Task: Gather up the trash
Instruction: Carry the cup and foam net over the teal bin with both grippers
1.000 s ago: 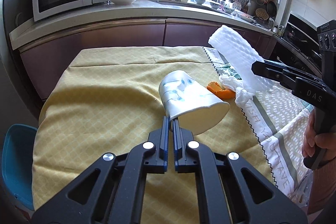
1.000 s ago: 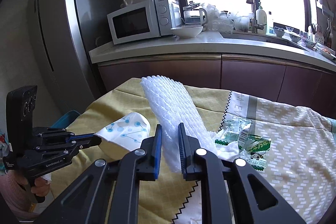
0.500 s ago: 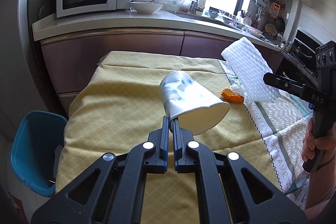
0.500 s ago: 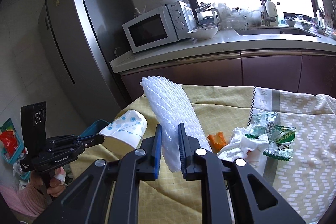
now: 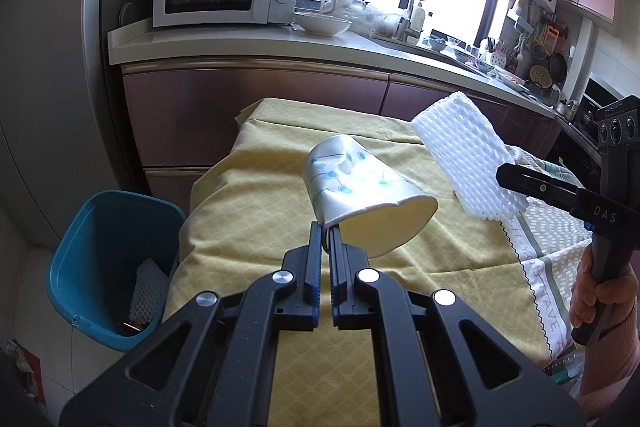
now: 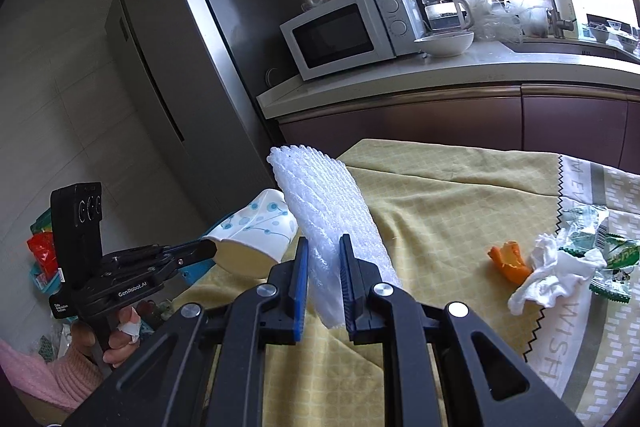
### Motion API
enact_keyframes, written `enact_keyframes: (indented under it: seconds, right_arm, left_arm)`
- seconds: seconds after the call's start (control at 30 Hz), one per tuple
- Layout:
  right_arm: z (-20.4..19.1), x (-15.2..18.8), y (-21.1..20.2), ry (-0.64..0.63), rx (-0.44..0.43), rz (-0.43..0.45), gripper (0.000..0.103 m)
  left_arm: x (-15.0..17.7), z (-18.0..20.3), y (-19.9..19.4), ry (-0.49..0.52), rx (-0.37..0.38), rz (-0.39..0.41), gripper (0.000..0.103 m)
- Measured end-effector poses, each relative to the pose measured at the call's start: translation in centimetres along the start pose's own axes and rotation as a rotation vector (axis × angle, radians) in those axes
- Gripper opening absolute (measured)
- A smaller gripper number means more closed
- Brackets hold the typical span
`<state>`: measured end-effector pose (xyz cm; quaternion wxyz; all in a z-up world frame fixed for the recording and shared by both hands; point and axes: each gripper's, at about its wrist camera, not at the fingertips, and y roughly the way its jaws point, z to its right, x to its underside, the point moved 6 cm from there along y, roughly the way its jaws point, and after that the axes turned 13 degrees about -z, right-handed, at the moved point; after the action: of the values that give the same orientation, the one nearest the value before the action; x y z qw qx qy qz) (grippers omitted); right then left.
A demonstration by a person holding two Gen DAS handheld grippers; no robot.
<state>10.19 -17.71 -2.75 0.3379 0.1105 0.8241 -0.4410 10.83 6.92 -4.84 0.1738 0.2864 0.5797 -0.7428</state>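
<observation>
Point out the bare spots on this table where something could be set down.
Free: the yellow tablecloth from its bin-side edge to the zigzag seam. Crowded: beyond the seam, where orange peel, crumpled tissue and green wrappers cluster. The blue bin stands beside the table.

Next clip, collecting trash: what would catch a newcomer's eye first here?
Both tools are loaded: the left hand-held gripper pinches the rim of a paper cup with blue dots, held above the yellow tablecloth, and the right hand-held gripper clamps a white foam net sleeve. A blue bin stands on the floor at the table's left, and crumpled wrappers lie on the cloth at the right.
</observation>
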Motion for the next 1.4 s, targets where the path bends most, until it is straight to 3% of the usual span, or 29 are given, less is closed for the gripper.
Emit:
enact_keyframes:
  seconds: [0.8, 1.4]
  right_arm:
    - [-8.6, -2.1, 6.4, -0.151, -0.160, -0.117, 0.014]
    - [-15.2, -4.4, 12.6, -0.258, -0.249, -0.208, 0.014]
  left_arm:
    - [3.7, -11.4, -5.9, -0.209, -0.152, 0.052, 0.004]
    - [4.4, -18.2, -7.0, -0.327, -0.249, 0.067, 0.004]
